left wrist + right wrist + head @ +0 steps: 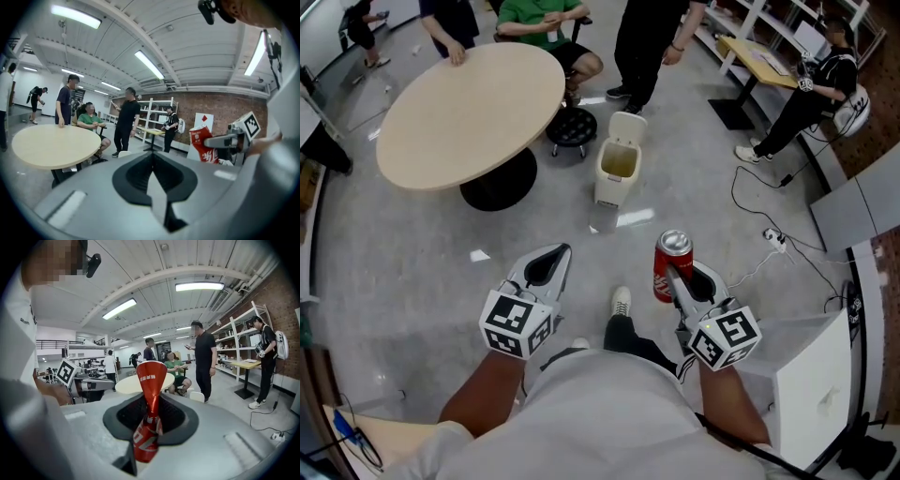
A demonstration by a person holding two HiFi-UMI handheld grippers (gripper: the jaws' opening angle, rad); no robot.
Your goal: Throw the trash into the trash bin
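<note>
Fig.: R tool clamps the crushed can, L tool shut, empty; we hold firm til above the open bin at 11 o'clock, then release.

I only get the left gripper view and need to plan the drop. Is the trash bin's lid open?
Observer: Yes. In the head view the trash bin has its lid flipped up and its inside is exposed.
Operator: Where does it stand?
Observer: On the floor just right of the round table, ahead of both tools.
Operator: How firm is the grip on the can?
Observer: In the right gripper view, the right tool has its jaws pressed on the red can at its middle, where the can narrows.
</note>
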